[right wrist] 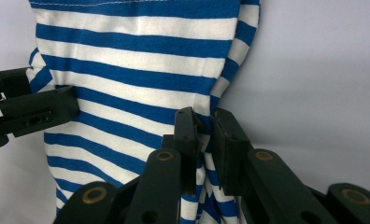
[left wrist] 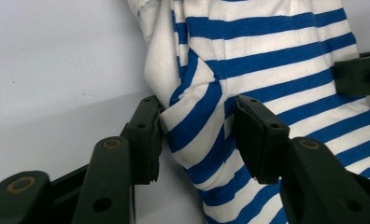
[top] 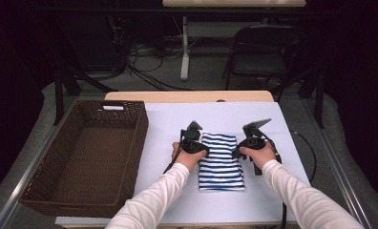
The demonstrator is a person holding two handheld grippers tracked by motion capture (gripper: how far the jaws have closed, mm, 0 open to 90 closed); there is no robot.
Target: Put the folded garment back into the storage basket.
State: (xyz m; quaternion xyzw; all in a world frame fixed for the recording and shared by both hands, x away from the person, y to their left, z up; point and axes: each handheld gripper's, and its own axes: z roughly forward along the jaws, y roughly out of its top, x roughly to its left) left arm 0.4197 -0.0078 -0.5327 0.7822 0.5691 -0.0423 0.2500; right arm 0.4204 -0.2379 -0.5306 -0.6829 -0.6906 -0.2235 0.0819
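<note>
Right gripper (right wrist: 202, 140), nearest the lens, pinches the right edge of the folded striped shirt (top: 219, 162); left gripper (left wrist: 199, 135) straddles a bunched fold at the left edge, pads touching. The shirt lies between them, long axis toward the person, the wicker basket (top: 84, 152) at left.

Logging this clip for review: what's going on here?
A person works a folded striped shirt on a white table with two handheld grippers. The right gripper is pinched shut on the shirt's right edge. The left gripper has the left edge bunched between its jaws, with both pads against the cloth. A brown basket sits to the left.
</note>
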